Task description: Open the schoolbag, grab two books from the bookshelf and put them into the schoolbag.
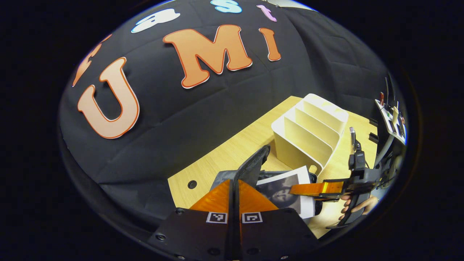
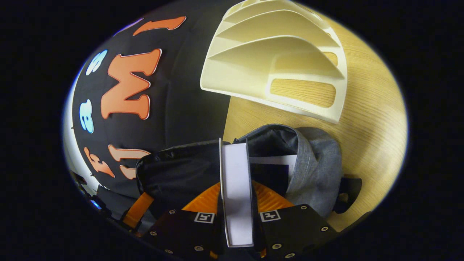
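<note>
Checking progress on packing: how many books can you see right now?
2. One book is clamped in the right claw above the open schoolbag; another book lies inside the bag. More may be hidden.

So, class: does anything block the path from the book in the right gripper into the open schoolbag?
Nothing visible does. The right gripper holds the book over the schoolbag, whose mouth is open. The left gripper holds up its flap. Another book already lies inside, leaving room.

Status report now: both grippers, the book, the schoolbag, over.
Left gripper shut on bag strap, holding schoolbag open. Right gripper shut on book, poised over bag mouth. Another book already inside. Bookshelf empty; path clear.
</note>
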Available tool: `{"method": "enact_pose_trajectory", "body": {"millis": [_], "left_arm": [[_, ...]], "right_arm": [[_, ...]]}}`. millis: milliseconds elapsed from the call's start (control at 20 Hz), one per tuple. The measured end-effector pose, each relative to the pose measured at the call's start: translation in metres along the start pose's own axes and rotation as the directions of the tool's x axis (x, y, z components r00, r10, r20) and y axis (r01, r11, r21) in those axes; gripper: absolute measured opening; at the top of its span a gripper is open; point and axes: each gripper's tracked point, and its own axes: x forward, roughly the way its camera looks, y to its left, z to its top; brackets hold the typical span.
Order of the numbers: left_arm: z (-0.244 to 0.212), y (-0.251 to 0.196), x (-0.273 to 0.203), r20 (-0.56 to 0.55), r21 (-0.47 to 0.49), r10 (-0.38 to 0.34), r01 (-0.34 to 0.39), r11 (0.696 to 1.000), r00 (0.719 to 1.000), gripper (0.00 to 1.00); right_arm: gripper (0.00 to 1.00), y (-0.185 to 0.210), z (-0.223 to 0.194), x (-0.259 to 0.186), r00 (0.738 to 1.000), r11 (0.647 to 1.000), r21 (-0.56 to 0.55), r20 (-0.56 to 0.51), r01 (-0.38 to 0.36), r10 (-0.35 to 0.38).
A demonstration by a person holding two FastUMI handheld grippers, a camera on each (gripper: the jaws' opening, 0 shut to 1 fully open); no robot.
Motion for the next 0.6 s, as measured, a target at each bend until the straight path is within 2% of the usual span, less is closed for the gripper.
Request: {"method": "enact_pose_trajectory", "body": {"millis": [350,450,550,600], "left_arm": [[0.009,-0.010,-0.012,0.028,0.019,-0.020,0.019,1.000,0.999,0.00],[0.004,-0.008,-0.011,0.018,0.015,-0.022,0.022,1.000,1.000,0.00],[0.000,-0.011,-0.009,0.008,0.008,-0.027,0.027,1.000,1.000,0.00],[-0.002,-0.009,-0.009,0.008,0.006,-0.027,0.027,1.000,1.000,0.00]], "right_arm": [[0.31,0.008,-0.002,0.027,0.997,0.998,0.027,0.050,0.054,-0.055],[0.34,-0.004,-0.009,0.031,0.986,0.987,-0.003,0.046,0.159,-0.159],[0.50,-0.029,-0.012,0.030,0.946,0.945,-0.061,0.043,0.322,-0.320],[0.63,-0.026,-0.014,0.023,0.936,0.931,-0.090,0.043,0.353,-0.351]]}}
